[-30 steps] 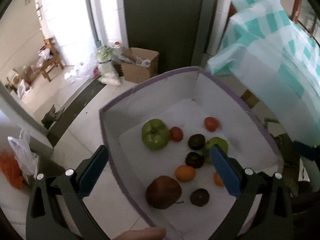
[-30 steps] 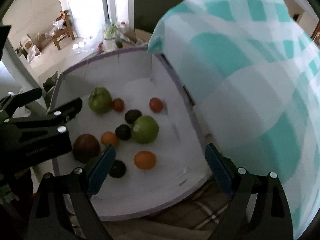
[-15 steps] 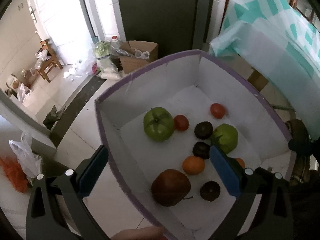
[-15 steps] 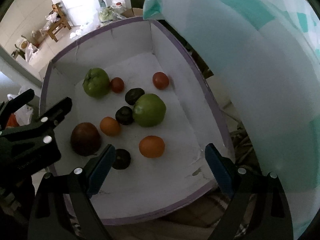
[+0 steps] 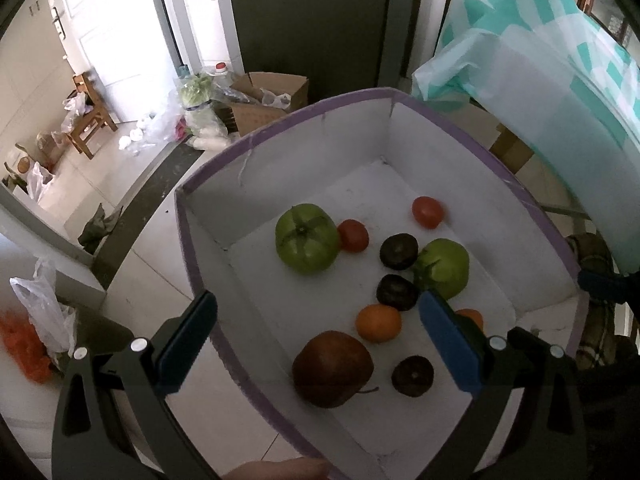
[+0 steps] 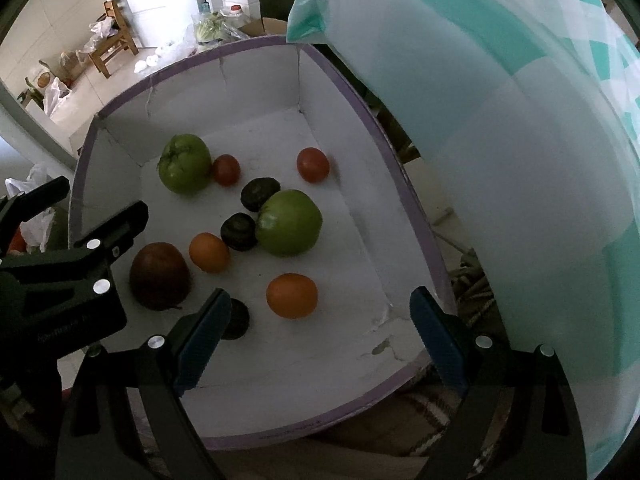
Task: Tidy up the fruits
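Hovered over white box of fruit, left gripper and right gripper both spread wide, grasping nothing

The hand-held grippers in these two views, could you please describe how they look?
Both the left hand-held gripper and the right hand-held gripper have black frames with silver screws and two blue ribbed pads. Faint lettering marks the left one's body in the right wrist view.

Both wrist views look down, close, sharing box interior.
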A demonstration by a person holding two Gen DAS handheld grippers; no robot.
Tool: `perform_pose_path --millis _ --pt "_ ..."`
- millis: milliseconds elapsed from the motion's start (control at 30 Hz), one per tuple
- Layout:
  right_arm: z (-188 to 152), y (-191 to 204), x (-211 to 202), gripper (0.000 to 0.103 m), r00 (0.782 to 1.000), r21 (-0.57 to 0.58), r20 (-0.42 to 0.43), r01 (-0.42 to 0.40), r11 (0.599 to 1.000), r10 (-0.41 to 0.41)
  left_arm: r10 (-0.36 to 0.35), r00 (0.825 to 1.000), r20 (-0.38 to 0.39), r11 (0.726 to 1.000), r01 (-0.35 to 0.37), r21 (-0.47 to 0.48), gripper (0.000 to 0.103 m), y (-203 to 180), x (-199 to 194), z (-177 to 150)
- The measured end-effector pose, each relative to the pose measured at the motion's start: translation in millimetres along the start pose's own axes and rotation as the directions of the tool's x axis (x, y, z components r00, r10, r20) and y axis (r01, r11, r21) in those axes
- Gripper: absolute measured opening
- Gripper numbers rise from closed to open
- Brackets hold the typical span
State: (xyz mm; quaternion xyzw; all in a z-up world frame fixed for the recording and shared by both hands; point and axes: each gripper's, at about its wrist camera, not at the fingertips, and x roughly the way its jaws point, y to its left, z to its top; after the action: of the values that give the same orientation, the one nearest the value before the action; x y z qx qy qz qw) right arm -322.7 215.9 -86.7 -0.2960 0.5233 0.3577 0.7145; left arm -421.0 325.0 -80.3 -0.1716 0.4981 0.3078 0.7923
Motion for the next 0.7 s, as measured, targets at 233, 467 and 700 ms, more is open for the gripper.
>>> perform_pose_path --millis 233,467,700 --pt "-1.0 0.3 3.0 0.088 1.0 -0.002 -0.005 -0.003 1.0 0.003 -0.007 1.0 -0.004 1.0 0.007 0.001 0.101 0.3 0.2 -0.6" --pt "-0.6 0.5 3.0 0.088 1.0 -0.002 -0.005 -0.003 1.0 0.003 -0.006 1.0 -0.004 1.0 0.006 0.004 0.101 -1.6 0.3 -1.1" --pt "-1.7 1.2 3.0 0.088 1.0 -0.005 -0.004 -0.005 1.0 0.005 -0.005 1.0 -0.004 1.0 0.005 0.003 0.101 -1.5 0.7 -0.6"
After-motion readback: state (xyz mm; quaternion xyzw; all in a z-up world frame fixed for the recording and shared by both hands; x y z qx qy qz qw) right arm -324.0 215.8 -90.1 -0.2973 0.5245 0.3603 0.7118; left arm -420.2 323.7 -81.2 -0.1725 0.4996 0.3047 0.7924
